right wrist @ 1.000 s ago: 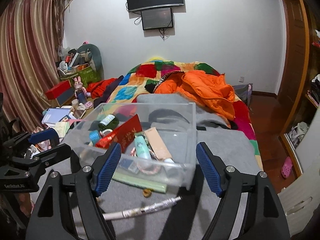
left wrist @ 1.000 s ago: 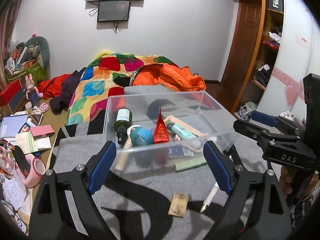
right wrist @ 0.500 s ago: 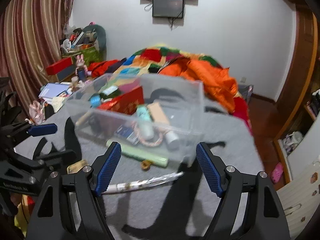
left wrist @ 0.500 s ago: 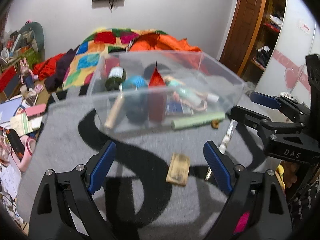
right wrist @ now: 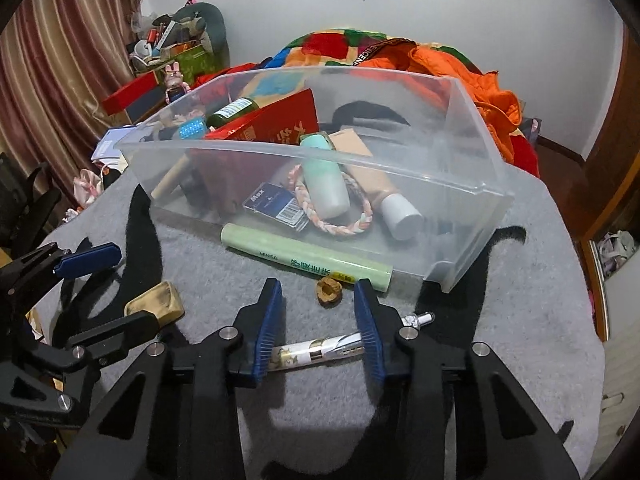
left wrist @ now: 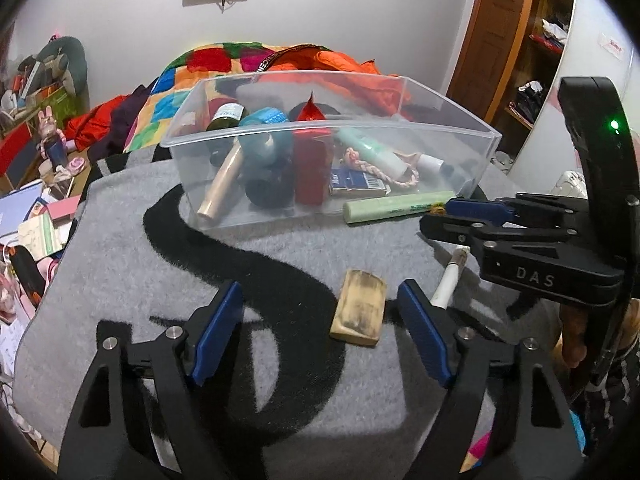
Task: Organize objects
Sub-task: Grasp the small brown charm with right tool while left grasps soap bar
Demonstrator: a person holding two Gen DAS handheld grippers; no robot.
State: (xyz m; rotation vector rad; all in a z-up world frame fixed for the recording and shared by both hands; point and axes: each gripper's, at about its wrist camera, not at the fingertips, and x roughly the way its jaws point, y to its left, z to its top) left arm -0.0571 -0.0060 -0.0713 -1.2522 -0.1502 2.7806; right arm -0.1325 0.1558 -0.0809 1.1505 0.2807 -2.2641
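Observation:
A clear plastic bin (left wrist: 460, 120) (right wrist: 476, 152) holding bottles, a red packet and other small items stands on a grey blanket (left wrist: 168, 280). In front of it lie a pale green tube (left wrist: 396, 206) (right wrist: 304, 258), a walnut shell (right wrist: 329, 290), a tan block (left wrist: 359, 313) (right wrist: 158, 300) and a white pen (left wrist: 450, 280) (right wrist: 320, 350). My left gripper (left wrist: 320, 338) is open, low over the blanket, the tan block between its fingers. My right gripper (right wrist: 318, 322) is open, narrowed, with a finger on each side of the pen; it also shows in the left wrist view (left wrist: 476, 210).
A bed with a patchwork quilt (left wrist: 208, 60) and an orange jacket (right wrist: 480, 92) lies behind the bin. Clutter of books, boxes and toys (left wrist: 36, 168) fills the floor at left. A wooden door and shelves (left wrist: 528, 40) stand at right.
Both grippers have moved down towards the blanket in front of the bin. The right gripper's fingers have narrowed around the pen. The left gripper now straddles the tan block.

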